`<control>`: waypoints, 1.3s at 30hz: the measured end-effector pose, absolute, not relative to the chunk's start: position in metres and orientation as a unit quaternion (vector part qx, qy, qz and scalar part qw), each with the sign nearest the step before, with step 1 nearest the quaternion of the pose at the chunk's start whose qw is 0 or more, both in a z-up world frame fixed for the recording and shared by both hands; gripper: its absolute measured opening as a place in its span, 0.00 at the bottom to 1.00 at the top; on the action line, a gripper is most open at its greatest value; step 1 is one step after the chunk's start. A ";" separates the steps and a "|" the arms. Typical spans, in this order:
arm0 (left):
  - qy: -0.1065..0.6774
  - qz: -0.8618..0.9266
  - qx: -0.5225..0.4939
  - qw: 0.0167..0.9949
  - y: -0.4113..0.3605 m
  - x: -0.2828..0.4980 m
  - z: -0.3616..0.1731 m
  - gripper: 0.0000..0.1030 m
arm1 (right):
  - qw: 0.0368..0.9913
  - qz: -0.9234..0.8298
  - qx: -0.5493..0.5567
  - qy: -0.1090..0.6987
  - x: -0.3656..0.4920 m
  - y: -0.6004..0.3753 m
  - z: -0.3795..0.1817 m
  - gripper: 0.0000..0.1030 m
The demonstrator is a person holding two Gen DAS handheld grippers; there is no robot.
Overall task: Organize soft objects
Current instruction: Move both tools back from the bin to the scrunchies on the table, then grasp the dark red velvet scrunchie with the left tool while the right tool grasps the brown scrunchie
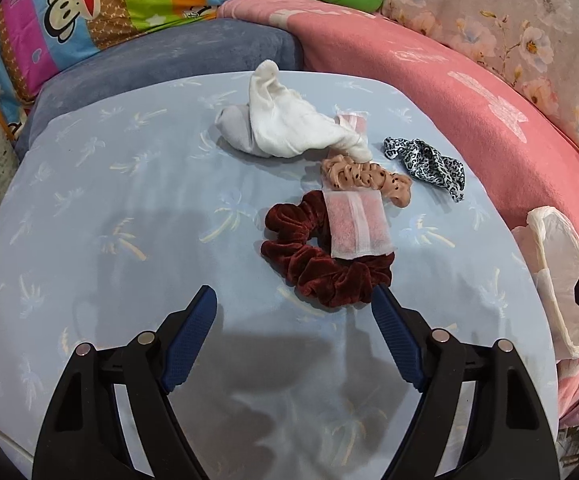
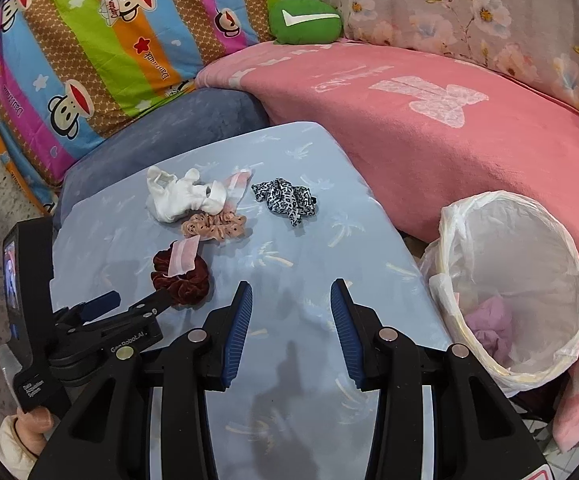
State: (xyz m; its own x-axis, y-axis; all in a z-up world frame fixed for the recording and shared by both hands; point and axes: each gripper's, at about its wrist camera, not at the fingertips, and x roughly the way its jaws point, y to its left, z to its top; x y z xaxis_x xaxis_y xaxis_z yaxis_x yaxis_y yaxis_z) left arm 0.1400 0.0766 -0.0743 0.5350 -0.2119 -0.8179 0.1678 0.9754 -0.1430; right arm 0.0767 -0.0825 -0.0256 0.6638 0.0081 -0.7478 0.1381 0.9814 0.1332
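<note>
A dark red velvet scrunchie (image 1: 321, 276) lies on the light-blue palm-print cloth (image 1: 129, 200), with a white and pink wrapped pad (image 1: 357, 228) across its top. Behind it are a peach dotted scrunchie (image 1: 369, 180), a leopard-print scrunchie (image 1: 429, 164), and a white sock (image 1: 289, 128) on a grey one (image 1: 235, 128). My left gripper (image 1: 293, 298) is open just short of the red scrunchie (image 2: 181, 276), its right fingertip at the scrunchie's near edge. My right gripper (image 2: 292, 286) hangs open over bare cloth, nothing between its fingers. The left gripper (image 2: 137, 299) shows at its left.
A bin with a white plastic liner (image 2: 461, 216) stands off the right edge of the cloth, a pale purple item (image 2: 493, 320) inside. A pink blanket (image 2: 429, 140), a blue-grey cushion (image 2: 161, 128), a striped cartoon quilt (image 2: 89, 52) and a green plush (image 2: 305, 20) ring the back. A hand (image 2: 29, 420) holds the left gripper.
</note>
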 end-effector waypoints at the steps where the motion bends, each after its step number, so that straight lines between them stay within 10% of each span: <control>1: 0.471 -0.111 -0.025 0.875 0.076 0.142 -0.076 0.69 | 0.907 -0.034 0.089 0.409 0.079 -0.081 -0.026 0.40; 13: 0.489 -0.150 -0.070 0.857 0.080 0.158 -0.084 0.21 | 0.903 -0.004 0.089 0.420 0.112 -0.056 -0.035 0.40; 39: 0.460 -0.119 -0.078 0.876 0.120 0.161 -0.057 0.15 | 0.880 0.059 0.099 0.461 0.200 -0.011 -0.084 0.31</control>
State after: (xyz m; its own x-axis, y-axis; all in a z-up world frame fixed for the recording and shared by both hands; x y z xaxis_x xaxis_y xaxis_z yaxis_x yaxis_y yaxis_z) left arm 0.1608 0.1201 -0.0567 0.5484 -0.2802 -0.7879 0.1371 0.9596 -0.2458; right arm 0.2002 -0.0106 -0.0843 0.5673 0.1950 -0.8001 -0.0118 0.9734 0.2289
